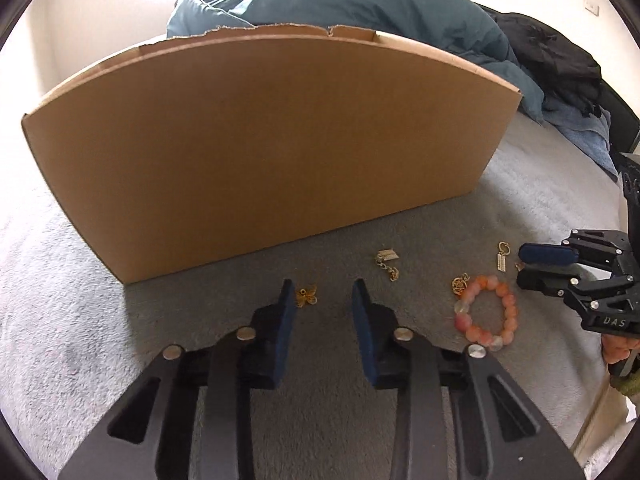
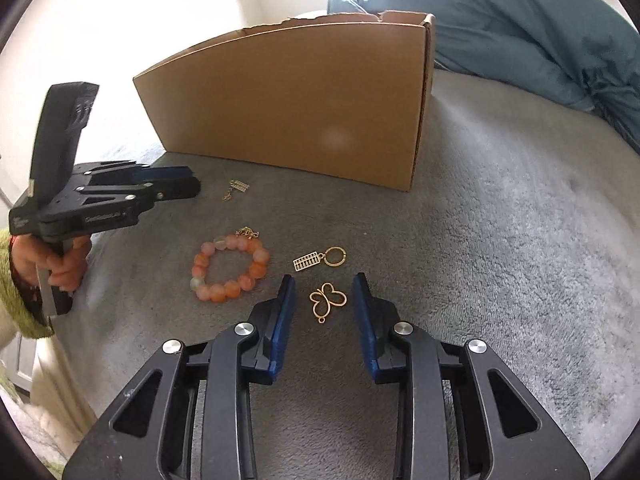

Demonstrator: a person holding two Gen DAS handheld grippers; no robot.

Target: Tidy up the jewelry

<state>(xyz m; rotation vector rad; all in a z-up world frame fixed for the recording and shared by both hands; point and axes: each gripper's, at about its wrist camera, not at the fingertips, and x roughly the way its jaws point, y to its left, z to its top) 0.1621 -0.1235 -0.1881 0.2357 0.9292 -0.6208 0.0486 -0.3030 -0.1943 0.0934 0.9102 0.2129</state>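
Observation:
Jewelry lies on a grey fleece blanket (image 2: 500, 220). In the right wrist view a gold butterfly outline charm (image 2: 328, 301) lies between the fingers of my right gripper (image 2: 323, 300), which is open and touches nothing. Beyond it are a gold abacus charm on a ring (image 2: 318, 260) and a pink bead bracelet (image 2: 230, 268) with a gold chain (image 2: 248, 234). In the left wrist view my left gripper (image 1: 324, 298) is open, and a small gold filigree butterfly (image 1: 307, 296) lies just inside its left finger. A short gold chain piece (image 1: 387, 264) lies ahead, with the bracelet (image 1: 486, 312) to the right.
A tall open cardboard box (image 1: 260, 152) stands right behind the jewelry. A teal duvet (image 1: 340, 0) and a black bag (image 1: 552, 60) lie beyond it. The right gripper (image 1: 522, 266) shows at the right edge; a hand in a green sleeve (image 2: 24, 280) holds the left gripper (image 2: 194, 183).

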